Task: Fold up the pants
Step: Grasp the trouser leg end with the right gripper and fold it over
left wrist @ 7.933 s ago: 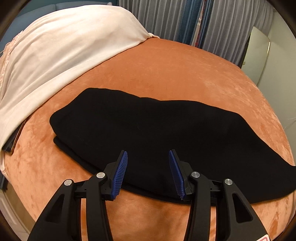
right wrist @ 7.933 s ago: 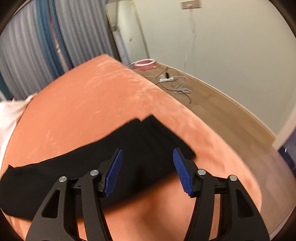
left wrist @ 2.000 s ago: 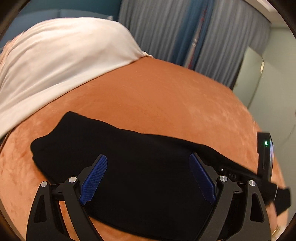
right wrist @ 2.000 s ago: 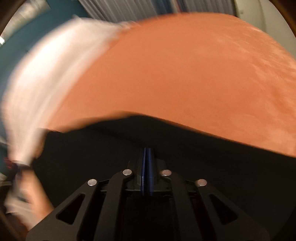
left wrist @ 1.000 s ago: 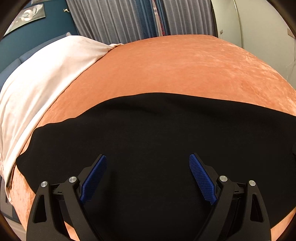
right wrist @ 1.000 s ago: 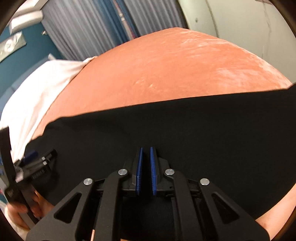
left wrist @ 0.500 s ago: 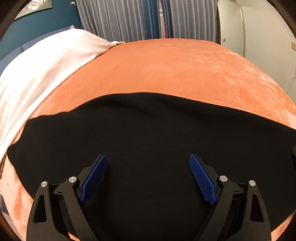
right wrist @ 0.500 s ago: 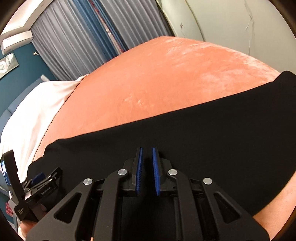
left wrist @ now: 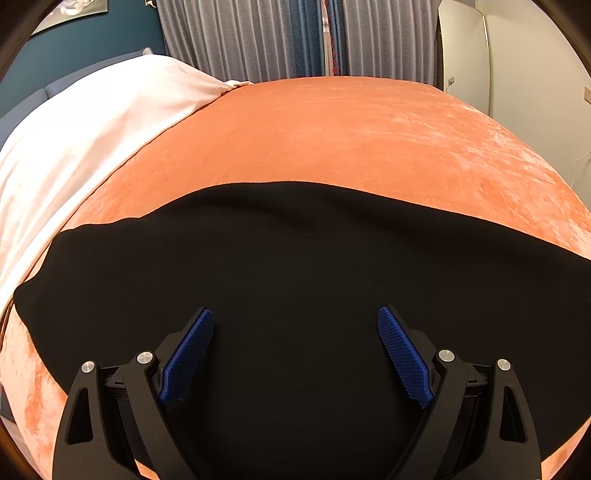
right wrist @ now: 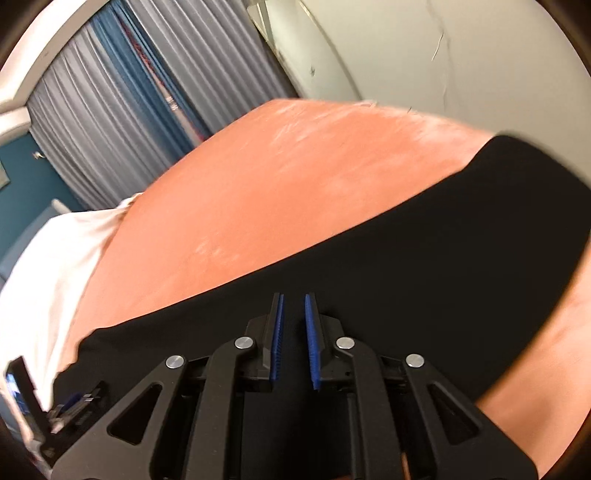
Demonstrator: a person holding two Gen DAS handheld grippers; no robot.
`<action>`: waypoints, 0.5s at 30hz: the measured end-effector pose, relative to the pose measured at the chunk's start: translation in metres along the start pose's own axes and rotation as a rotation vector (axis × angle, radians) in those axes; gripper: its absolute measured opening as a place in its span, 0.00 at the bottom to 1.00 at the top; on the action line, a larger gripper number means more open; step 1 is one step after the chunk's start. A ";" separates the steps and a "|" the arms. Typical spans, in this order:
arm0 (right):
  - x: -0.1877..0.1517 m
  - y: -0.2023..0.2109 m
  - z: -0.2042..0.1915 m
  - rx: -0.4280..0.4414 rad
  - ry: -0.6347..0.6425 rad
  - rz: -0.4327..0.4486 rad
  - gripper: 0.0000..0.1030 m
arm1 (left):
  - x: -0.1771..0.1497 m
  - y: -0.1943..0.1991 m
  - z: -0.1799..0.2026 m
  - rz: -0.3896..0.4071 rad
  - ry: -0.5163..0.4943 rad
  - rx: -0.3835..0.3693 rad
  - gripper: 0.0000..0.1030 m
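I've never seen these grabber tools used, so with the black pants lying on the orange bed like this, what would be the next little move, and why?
Probably lift the right gripper clear: its jaws are opening with no cloth visibly pinched, and the pants lie flat on the bed. The left gripper hovers open, ready for another fold.

No text, label, brand, number or sign can be read in either view. The framed picture on the dark teal wall (left wrist: 70, 14), at the upper left of the left wrist view, is cut by the lens edge and shows no legible writing. In the right wrist view, the black device with a small lit blue screen (right wrist: 16, 384) at the lower left is too blurred to make out any characters.
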State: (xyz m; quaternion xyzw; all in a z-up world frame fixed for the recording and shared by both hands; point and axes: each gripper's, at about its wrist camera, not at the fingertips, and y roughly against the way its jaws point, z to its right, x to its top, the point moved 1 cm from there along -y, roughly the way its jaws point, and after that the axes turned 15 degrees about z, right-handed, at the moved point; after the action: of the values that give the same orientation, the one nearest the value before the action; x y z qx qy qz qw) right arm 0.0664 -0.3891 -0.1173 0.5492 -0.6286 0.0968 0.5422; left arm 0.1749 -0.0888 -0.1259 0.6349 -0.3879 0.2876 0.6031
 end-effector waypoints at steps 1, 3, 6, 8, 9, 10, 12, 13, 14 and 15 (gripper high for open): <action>-0.003 -0.006 0.010 0.012 -0.054 -0.044 0.13 | 0.000 0.000 0.001 0.000 -0.004 0.001 0.86; 0.001 0.003 0.018 0.040 -0.119 -0.019 0.14 | 0.000 0.000 0.002 0.001 -0.012 0.004 0.86; 0.017 0.037 0.028 0.026 -0.084 0.079 0.16 | 0.001 0.002 0.000 0.010 0.000 -0.008 0.86; 0.030 0.061 0.052 0.018 -0.115 0.143 0.23 | 0.004 0.009 -0.008 0.035 0.043 -0.033 0.86; 0.034 0.073 0.065 -0.001 -0.117 0.168 0.37 | 0.005 0.015 -0.014 0.054 0.067 -0.040 0.86; 0.038 0.088 0.081 -0.045 -0.103 0.196 0.46 | 0.007 0.020 -0.019 0.069 0.090 -0.049 0.86; 0.044 0.103 0.111 -0.113 -0.076 0.209 0.55 | 0.012 0.033 -0.035 0.097 0.151 -0.078 0.86; 0.048 0.101 0.122 -0.127 -0.078 0.197 0.55 | 0.014 0.038 -0.043 0.097 0.173 -0.082 0.86; 0.051 0.101 0.134 -0.137 -0.088 0.187 0.55 | 0.014 0.044 -0.055 0.099 0.203 -0.087 0.86; 0.055 0.098 0.151 -0.155 -0.108 0.174 0.55 | 0.013 0.051 -0.067 0.104 0.229 -0.079 0.86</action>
State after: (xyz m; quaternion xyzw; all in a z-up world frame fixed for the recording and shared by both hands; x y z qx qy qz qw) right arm -0.0881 -0.4922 -0.0870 0.4536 -0.7077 0.0650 0.5377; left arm 0.1458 -0.0230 -0.0806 0.5526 -0.3599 0.3738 0.6522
